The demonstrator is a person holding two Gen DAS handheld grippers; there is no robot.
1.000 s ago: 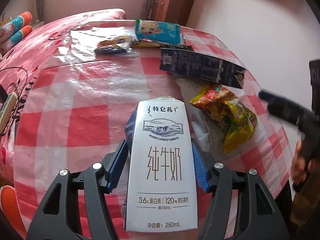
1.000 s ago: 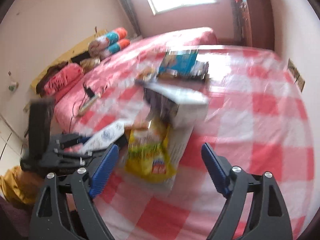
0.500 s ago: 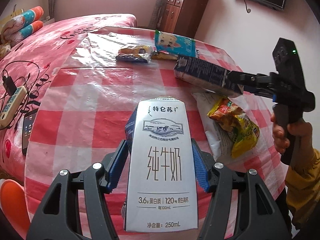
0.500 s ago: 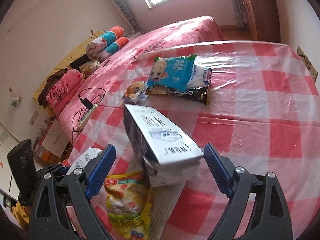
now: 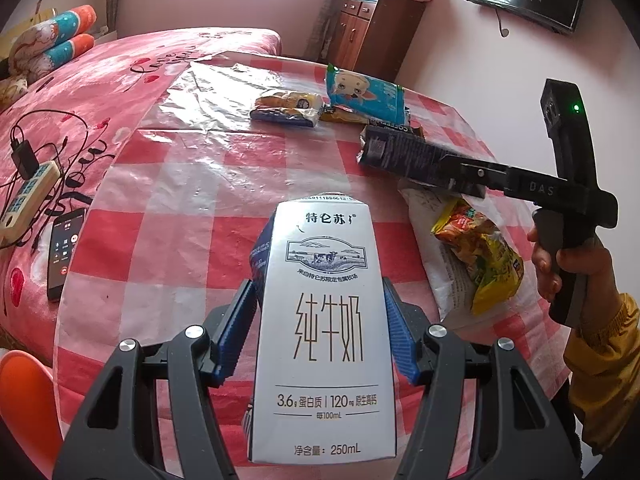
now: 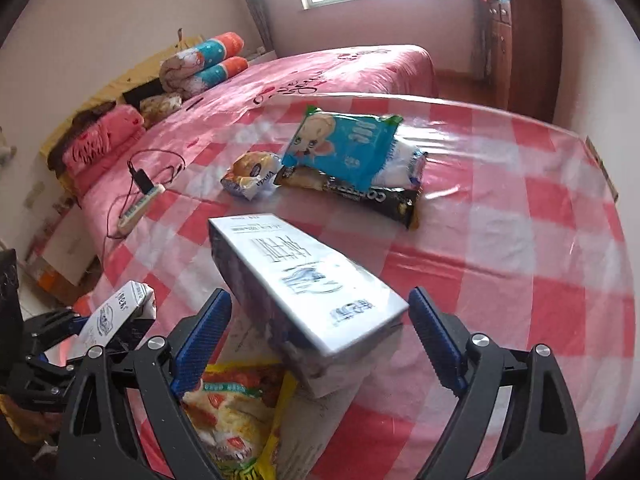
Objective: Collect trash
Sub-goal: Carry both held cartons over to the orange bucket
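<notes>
My left gripper [image 5: 320, 316] is shut on a white 250 mL milk carton [image 5: 326, 332], held above the red-checked table [image 5: 180, 208]; this carton also shows in the right wrist view [image 6: 116, 312]. A second milk carton [image 6: 304, 284] lies on its side, one end resting on a white bag. My right gripper [image 6: 316, 332] is open with its blue fingers on either side of this carton's near end, not touching; it also shows in the left wrist view [image 5: 460, 176]. A yellow snack bag [image 6: 236, 412] lies under the carton's near end.
At the table's far side lie a blue wipes pack [image 6: 344, 148], a black coffee sachet [image 6: 372, 196] and a small bread wrapper [image 6: 252, 174]. A bed [image 6: 320, 76] stands behind, with a power strip [image 5: 28, 196] and phone [image 5: 64, 248] on it. A wooden cabinet [image 5: 372, 36] stands at the back.
My right gripper has moved in over the table and now straddles the lying milk carton. My left gripper has lifted and pulled back a little with its carton still held.
</notes>
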